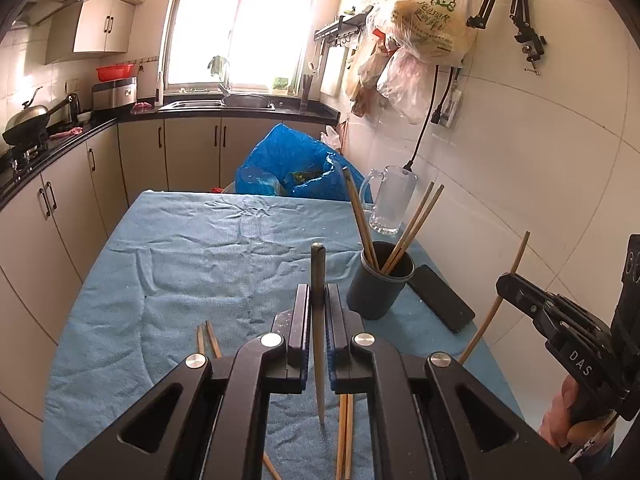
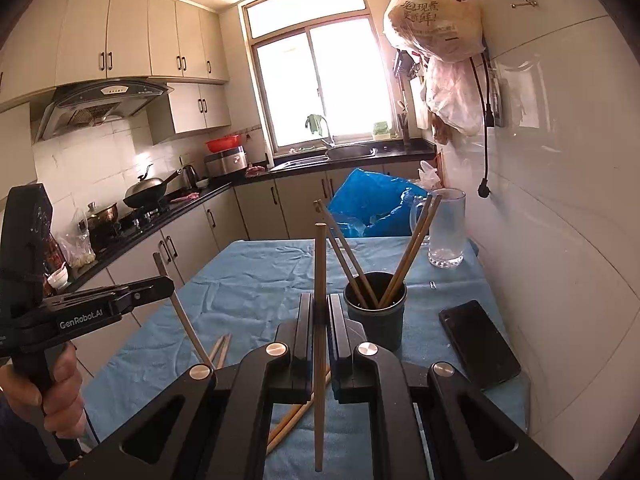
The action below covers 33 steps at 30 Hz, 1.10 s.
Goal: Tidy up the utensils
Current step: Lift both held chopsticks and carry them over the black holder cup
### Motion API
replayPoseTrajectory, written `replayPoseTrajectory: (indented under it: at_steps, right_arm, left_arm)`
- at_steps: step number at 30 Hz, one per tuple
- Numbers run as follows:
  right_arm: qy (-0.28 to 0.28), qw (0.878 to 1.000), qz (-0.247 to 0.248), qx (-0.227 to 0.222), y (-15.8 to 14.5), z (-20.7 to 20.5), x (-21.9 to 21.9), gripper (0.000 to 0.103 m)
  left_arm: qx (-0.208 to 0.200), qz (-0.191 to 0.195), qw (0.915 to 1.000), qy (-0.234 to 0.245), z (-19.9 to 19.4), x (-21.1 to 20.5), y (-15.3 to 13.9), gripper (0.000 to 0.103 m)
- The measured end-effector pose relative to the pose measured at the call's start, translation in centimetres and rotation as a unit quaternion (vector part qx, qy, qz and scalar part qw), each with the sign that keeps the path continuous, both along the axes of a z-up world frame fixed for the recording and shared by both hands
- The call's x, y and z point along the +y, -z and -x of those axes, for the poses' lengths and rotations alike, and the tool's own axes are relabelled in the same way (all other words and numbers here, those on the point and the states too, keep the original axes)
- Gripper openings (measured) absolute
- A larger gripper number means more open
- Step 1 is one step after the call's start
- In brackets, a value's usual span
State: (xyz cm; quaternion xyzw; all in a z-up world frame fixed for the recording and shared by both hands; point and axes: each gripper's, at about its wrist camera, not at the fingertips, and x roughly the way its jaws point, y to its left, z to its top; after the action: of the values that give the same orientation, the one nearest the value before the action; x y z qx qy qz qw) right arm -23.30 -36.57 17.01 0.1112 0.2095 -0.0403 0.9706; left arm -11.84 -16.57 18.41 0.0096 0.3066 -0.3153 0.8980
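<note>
Both grippers hang above the near end of the table [image 1: 180, 240], which is covered by a blue cloth. The left gripper [image 1: 319, 294] has its fingers pinched on a pale chopstick with a grey top [image 1: 319, 328], held roughly upright. The right gripper [image 2: 319, 304] pinches a wooden chopstick [image 2: 319, 264], also nearly vertical. A dark cup [image 2: 376, 312] stands near the table's right edge with several chopsticks [image 2: 404, 256] leaning out of it, just beyond the right gripper's fingertips. More loose chopsticks [image 1: 345, 432] lie flat on the cloth at the near edge under the grippers. A black phone [image 2: 478, 342] lies beside the cup along the right edge, and a glass mug [image 2: 448, 228] stands at the far right corner.
</note>
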Motion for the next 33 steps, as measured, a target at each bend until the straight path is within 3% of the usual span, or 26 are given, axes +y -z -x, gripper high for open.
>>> replayPoseTrajectory:
  at_steps: [33]
  right_arm:
    - [0.002, 1.000, -0.013, 0.001, -0.53, -0.36, -0.51, 0.007]
  left_arm:
    - [0.004, -0.003, 1.0000, 0.001, -0.23, -0.08, -0.24, 0.006]
